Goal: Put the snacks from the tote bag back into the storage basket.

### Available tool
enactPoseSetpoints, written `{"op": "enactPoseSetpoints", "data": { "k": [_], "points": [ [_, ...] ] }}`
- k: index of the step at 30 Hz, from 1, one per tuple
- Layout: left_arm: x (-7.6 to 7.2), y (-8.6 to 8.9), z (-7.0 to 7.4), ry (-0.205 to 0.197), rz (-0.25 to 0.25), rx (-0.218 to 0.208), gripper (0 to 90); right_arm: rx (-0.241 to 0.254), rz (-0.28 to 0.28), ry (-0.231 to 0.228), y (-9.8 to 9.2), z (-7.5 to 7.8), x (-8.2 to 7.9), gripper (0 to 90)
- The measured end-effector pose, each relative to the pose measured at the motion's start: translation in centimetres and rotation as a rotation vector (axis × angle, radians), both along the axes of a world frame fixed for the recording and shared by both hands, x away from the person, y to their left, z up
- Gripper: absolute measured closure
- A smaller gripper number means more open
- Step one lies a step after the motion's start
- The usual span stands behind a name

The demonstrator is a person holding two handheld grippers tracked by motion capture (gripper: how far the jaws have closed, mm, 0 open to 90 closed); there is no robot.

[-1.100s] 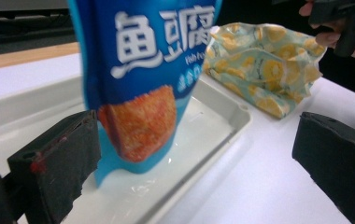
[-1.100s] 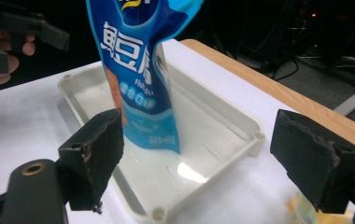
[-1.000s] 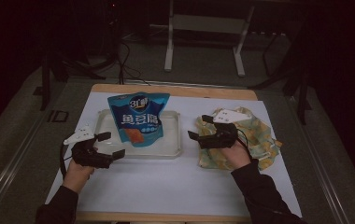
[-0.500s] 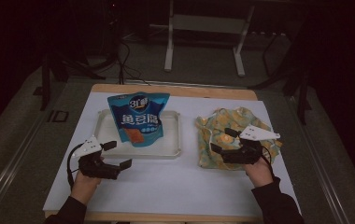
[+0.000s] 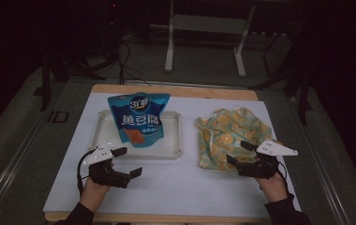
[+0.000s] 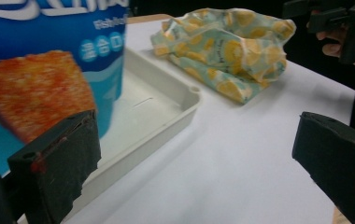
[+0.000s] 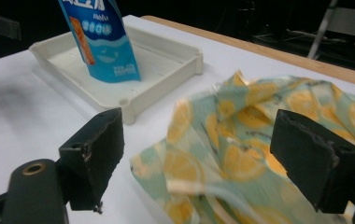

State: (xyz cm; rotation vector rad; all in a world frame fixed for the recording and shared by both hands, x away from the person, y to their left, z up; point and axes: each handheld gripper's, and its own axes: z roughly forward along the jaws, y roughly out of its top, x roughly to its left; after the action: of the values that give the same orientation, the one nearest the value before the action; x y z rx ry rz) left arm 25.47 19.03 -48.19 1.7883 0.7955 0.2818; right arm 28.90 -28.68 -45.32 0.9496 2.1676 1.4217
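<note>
Both are spread wide and holding nothing. The left hand-held gripper (image 5: pixel 128 162) sits over the white sheet near the front-left of the desk (image 5: pixel 176 90), just in front of the white tray (image 5: pixel 174 151), its jaws well apart and not touching the tray as far as the high view shows. The right hand-held gripper (image 5: pixel 240 153) is just as wide, with its jaws at the front edge of the lemon-print cloth (image 5: pixel 230 133); whether they actually touch the fabric is hard to tell from above. The blue snack bag (image 5: pixel 138 119) stands leaning in the tray, with the crumpled cloth lying to its right, apart from the tray. The left gripper view gets in close: the bag's orange food picture (image 6: pixel 35 91) is right behind one jaw, the tray's corner (image 6: pixel 192 95) is visible, the cloth sits farther back, and the other hand (image 6: pixel 341 39) with its gripper peeks in at the top right. The right gripper view puts the cloth (image 7: pixel 241 154) between its two jaws, folds and lemon slices clear, with the tray (image 7: pixel 166 77) and bag (image 7: pixel 102 39) beyond.
</note>
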Motion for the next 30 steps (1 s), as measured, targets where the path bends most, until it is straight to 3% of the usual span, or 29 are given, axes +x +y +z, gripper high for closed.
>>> {"op": "enactPoseSetpoints", "data": {
  "k": [5, 15, 22, 25, 30],
  "points": [
    [0.1, -1.2, -0.3, 0.000, -0.027, 0.023, 1.8, -0.022, -0.039, -0.013, -1.0, -0.7, -1.1, 17.6],
    [0.0, -3.3, -0.8, -0.011, -0.061, 0.055, 1.8, -0.012, -0.111, -0.002, -3.3, -2.1, -2.6, 17.6],
    [0.0, -3.6, -1.3, -0.010, -0.056, 0.053, 1.8, 0.001, -0.177, -0.012, -4.5, -3.2, -3.2, 17.4],
    [-0.2, -3.8, -1.6, -0.028, -0.046, 0.091, 1.8, -0.019, -0.220, -0.033, -4.7, -3.6, -3.0, 16.8],
    [0.0, -3.2, -2.5, -0.006, -0.040, 0.086, 1.8, -0.023, -0.257, -0.041, -4.9, -4.0, -2.6, 16.2]
  ]
}}
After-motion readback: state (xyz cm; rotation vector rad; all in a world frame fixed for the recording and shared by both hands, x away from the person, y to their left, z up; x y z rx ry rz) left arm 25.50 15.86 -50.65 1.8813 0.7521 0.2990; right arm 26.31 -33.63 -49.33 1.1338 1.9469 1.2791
